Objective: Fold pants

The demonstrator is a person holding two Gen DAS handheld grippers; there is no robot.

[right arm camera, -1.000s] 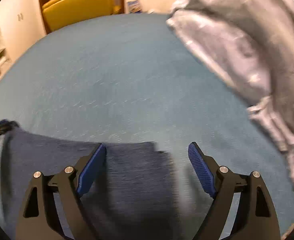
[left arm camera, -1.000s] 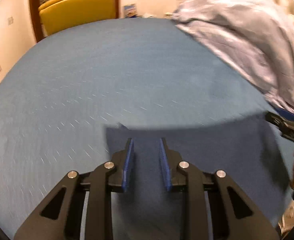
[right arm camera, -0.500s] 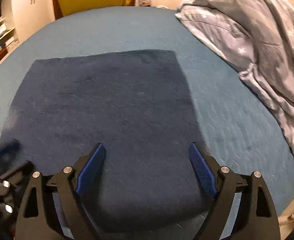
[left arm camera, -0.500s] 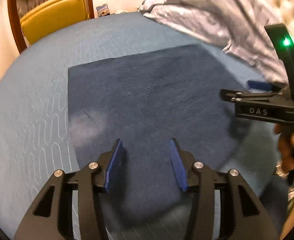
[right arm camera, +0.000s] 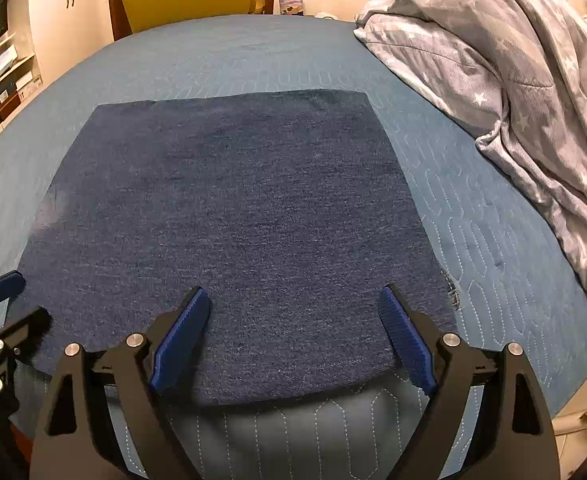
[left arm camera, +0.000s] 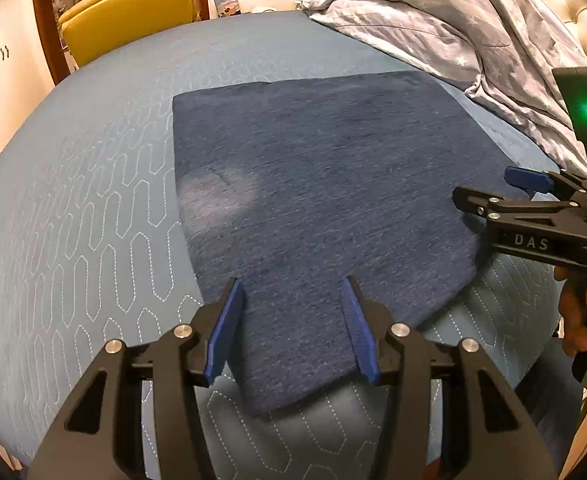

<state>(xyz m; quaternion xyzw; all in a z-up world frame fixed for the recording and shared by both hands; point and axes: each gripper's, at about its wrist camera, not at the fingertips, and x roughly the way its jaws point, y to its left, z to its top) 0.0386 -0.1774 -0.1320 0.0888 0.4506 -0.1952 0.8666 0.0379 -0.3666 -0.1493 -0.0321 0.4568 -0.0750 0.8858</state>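
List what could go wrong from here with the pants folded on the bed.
1. The near edge of the folded pants lies at the front edge of the bed; a nudge there might drag them off.
2. Both the left gripper and the right gripper are open and hold nothing, so a careless regrasp might catch only the top layer and undo the fold.

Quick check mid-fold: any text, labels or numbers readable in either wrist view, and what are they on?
"DAS": white letters on the black body of the right gripper, seen in the left wrist view.
Small picture card beyond the bed: any print is too small to read.
Pants: no label visible.
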